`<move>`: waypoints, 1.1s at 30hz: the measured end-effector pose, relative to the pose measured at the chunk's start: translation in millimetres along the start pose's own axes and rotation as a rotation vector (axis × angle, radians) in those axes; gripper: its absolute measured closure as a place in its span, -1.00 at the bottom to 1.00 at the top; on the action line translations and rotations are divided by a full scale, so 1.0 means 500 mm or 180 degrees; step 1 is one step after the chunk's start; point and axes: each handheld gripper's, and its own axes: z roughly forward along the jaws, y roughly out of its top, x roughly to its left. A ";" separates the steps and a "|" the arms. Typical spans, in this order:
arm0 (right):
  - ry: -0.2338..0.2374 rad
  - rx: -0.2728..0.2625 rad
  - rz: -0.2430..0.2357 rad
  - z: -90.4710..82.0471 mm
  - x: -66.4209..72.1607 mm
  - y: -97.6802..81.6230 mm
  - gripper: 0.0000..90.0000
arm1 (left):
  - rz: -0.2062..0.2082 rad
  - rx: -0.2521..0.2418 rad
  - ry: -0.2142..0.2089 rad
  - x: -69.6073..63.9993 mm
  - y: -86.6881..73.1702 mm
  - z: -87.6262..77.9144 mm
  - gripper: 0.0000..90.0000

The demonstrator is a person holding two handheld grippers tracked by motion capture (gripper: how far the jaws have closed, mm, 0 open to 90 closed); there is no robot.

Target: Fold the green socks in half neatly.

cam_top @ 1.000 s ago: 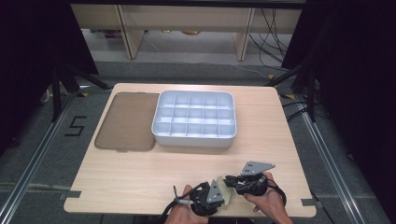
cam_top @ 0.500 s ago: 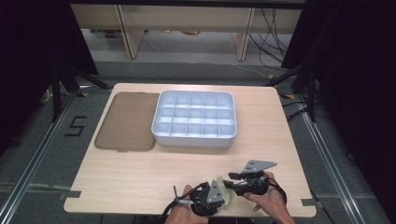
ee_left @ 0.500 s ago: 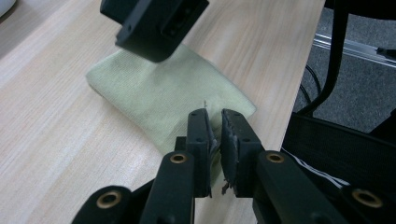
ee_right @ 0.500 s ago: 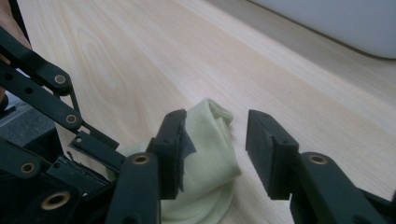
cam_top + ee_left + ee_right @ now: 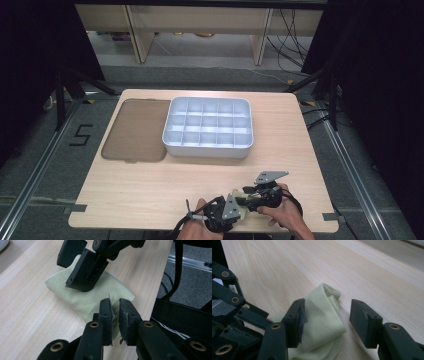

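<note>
Cloth (image 5: 100, 297), pale yellow, folded, lies at table's (image 5: 150, 190) near edge; your left gripper (image 5: 115, 315) is pinched nearly closed on its edge; your right gripper (image 5: 325, 320) is wide open, straddling the fold.

Left tongs (image 5: 114, 315) are pinched nearly closed; right tongs (image 5: 327, 320) are spread wide, both held low.

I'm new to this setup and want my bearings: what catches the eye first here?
The white compartment tray stands mid-table with all its cells bare, and a flat brown lid lies against its left side. At the near edge, both hands work a pale yellow-green cloth: the left gripper is shut on its corner, while the right gripper straddles a fold with jaws open.
</note>
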 end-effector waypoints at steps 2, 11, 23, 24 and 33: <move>-0.0012 0.0016 0.0004 0.002 -0.002 0.001 0.01 | -0.0091 -0.0014 -0.0014 -0.002 -0.001 0.001 0.78; 0.0020 0.0072 0.0025 0.019 -0.001 0.001 0.03 | -0.0094 -0.0011 -0.0026 0.000 -0.006 -0.002 0.78; 0.0244 0.0044 0.0241 0.024 -0.003 -0.003 0.48 | -0.0156 -0.0078 -0.0124 0.005 -0.009 -0.007 0.59; 0.0247 0.0041 0.0243 0.024 -0.003 -0.003 0.50 | -0.0193 -0.0093 -0.0163 0.007 -0.012 -0.011 0.56; 0.0239 -0.0002 0.0218 0.022 0.001 -0.005 0.58 | -0.0503 -0.0240 -0.0201 0.005 -0.031 -0.036 0.23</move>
